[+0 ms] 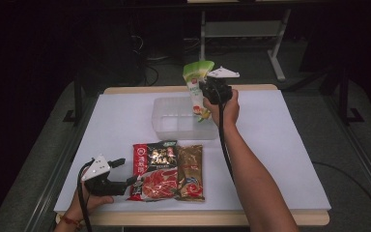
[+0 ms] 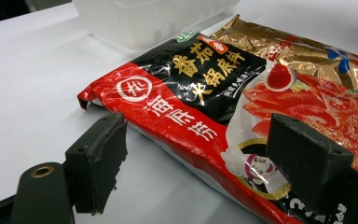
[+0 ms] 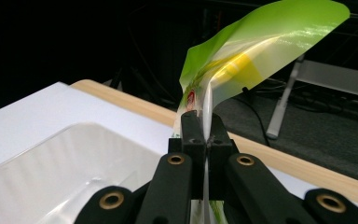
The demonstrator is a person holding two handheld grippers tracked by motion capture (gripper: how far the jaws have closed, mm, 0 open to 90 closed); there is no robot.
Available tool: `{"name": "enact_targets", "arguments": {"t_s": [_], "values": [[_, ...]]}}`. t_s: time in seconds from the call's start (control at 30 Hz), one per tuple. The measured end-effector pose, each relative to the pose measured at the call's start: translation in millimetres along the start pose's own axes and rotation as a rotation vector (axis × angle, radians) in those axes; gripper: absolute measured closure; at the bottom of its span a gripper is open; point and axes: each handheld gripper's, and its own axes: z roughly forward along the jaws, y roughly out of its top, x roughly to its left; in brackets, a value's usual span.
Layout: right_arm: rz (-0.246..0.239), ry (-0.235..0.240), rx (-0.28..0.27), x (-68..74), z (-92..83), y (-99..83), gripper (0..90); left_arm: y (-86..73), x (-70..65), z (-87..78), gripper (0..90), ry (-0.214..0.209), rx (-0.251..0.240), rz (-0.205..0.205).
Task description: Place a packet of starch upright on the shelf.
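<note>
High view: my right gripper (image 1: pixel 207 92) holds a green-and-white snack packet (image 1: pixel 197 87) upright over the far right corner of a translucent plastic tub (image 1: pixel 174 126), its lower end dipping inside; the print is too small to read. My left gripper (image 1: pixel 134 181) rests at the near left edge of the white table (image 1: pixel 280 145), just beside a glossy red hotpot-base pouch (image 1: pixel 154 170) and a gold pouch (image 1: pixel 189 171) lying side by side. Left gripper view: my jaws stand spread, the red pouch's near edge between them, its lower end cut off. Right gripper view: my jaws pinch the crinkled film packet (image 3: pixel 256 42) tight; its lower half is hidden behind them.
</note>
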Motion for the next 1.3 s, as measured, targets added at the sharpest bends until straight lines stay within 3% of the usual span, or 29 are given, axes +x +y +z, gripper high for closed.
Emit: {"name": "enact_targets", "arguments": {"t_s": [0.2,0.4,0.63,0.77,0.87,1.03,1.13,1.2,1.3], "values": [[-0.018,0.032,-0.006,10.7,-5.5,-11.9,88.9,1.0,-0.3,-0.4,19.9,0.001,-0.002,-0.001],[-0.027,0.056,-0.002,11.4,-11.3,-19.0,88.4,1.3,-1.1,0.1,19.9,0.0,0.005,0.009],[-0.104,0.084,0.091,16.0,-16.9,-22.4,85.2,1.9,-0.5,-1.9,19.9,0.007,-0.002,0.003],[-0.113,0.112,0.135,11.6,-19.0,-25.5,84.3,1.8,-0.8,-1.9,19.9,0.007,0.002,0.002],[-0.151,0.151,0.207,11.0,-18.0,-23.4,80.4,1.9,-1.6,-1.0,19.9,0.006,0.006,0.005],[-0.184,0.175,0.279,11.0,-15.2,-19.5,74.7,1.5,-1.9,0.0,20.0,0.005,0.013,0.009],[-0.201,0.173,0.305,10.2,-11.9,-19.8,75.9,1.3,-1.8,-0.1,20.2,0.003,0.013,0.009],[-0.219,0.157,0.313,11.1,-11.0,-21.5,85.0,1.4,-1.9,-0.3,20.2,0.001,0.012,0.01],[-0.239,0.141,0.305,12.9,-11.1,-26.7,88.4,1.4,-1.6,-0.7,20.2,0.0,0.01,0.01]]}}
